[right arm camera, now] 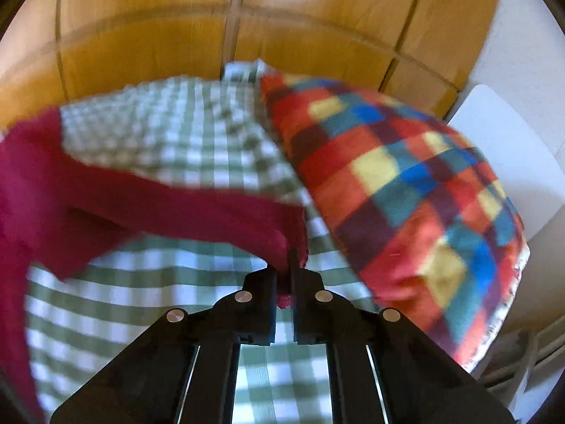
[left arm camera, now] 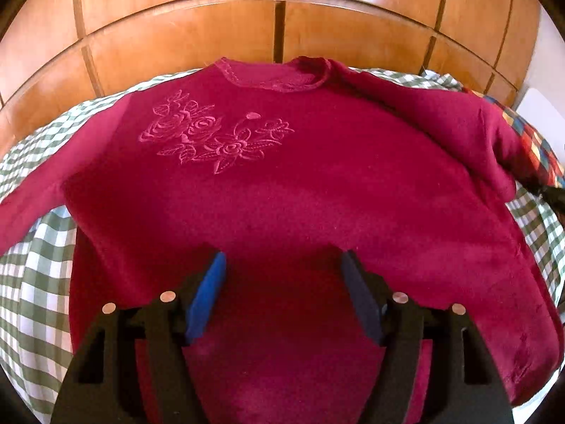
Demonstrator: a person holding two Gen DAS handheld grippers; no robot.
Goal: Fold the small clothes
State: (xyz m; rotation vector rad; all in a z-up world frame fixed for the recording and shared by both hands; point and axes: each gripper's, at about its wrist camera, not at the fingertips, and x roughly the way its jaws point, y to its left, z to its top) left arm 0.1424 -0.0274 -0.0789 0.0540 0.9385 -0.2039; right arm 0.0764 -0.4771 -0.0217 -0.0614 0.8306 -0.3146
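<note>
A crimson sweater (left arm camera: 282, 183) with an embroidered flower pattern (left arm camera: 215, 134) lies face up on the checked bedcover, collar toward the wooden wardrobe. My left gripper (left arm camera: 282, 265) hovers over its lower middle, jaws open, blue pads apart, nothing between them. In the right wrist view the sweater's sleeve (right arm camera: 183, 205) stretches from the left to my right gripper (right arm camera: 290, 265), which is shut on the cuff; a bit of red fabric pokes out below the closed fingers. The sleeve is lifted off the bedcover near the grip.
A green-and-white checked bedcover (right arm camera: 159, 282) spreads under everything. A multicoloured checked pillow (right arm camera: 406, 194) lies at the right, close to the held sleeve. Wooden wardrobe doors (left arm camera: 282, 17) stand behind the bed. A white wall and a white panel (right arm camera: 512, 162) are at the far right.
</note>
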